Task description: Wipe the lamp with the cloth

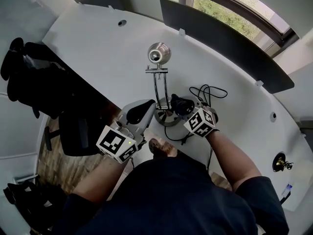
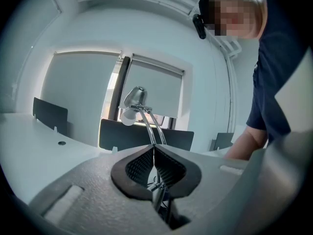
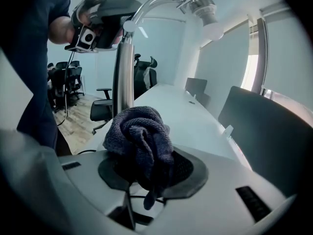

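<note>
A chrome desk lamp stands on the white table [image 1: 98,48]: round head [image 1: 159,53], thin twin arms, round base [image 1: 168,119]. My left gripper [image 1: 146,106] is at the lamp's upright post, jaws shut on the stem. In the left gripper view the pads [image 2: 142,168] meet, a chrome piece shows low between them, and the arms rise to the lamp head [image 2: 136,99]. My right gripper [image 1: 178,104] is shut on a bunched dark grey cloth [image 3: 142,136], just right of the chrome post [image 3: 122,77]. The right gripper view shows the left gripper [image 3: 100,16] at the post's top.
A black cable [image 1: 208,92] loops on the table behind the right gripper. A dark partition [image 1: 225,43] runs along the far edge below the window. A black office chair [image 1: 73,131] stands left of the table. A small black fitting [image 1: 279,161] sits at the right.
</note>
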`<state>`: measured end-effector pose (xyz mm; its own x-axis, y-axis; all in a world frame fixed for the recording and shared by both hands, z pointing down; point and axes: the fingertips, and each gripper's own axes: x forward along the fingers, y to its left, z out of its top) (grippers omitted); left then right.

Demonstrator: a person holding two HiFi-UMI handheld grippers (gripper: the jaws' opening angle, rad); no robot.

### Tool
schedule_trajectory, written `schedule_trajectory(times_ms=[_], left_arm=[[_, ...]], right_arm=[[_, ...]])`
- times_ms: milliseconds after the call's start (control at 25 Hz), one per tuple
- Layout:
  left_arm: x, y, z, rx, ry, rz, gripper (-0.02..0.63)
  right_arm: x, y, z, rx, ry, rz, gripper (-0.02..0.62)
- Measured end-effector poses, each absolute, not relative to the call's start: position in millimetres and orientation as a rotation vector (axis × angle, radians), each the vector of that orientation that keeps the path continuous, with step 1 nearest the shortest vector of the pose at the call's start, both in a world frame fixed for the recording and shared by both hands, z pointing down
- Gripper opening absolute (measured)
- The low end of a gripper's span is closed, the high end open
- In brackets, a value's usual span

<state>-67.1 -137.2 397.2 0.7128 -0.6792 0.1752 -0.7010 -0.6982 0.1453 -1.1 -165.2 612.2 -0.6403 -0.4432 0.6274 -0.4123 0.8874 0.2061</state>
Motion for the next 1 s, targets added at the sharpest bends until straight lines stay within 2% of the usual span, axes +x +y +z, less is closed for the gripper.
schedule_trajectory(times_ms=[360,560,1000], left_arm=[[-65.2,-149.0,400.9,2.743,-1.071,0.201,0.008],[-66.1,-147.1,398.5,2.751,-1.040,0.175,0.040],[-53.8,-141.4,402.8,2.768,-0.970,0.185,0.040]], right_arm=[[-14.3,-184.2,637.7,0.549,-2.284,-0.105,0.144],[-21.0,-186.9,648.4,0.497,-2.242,-0.181,0.144],[-28.8,-183.0,668.6,0.444,-2.209,-0.200,0.143]])
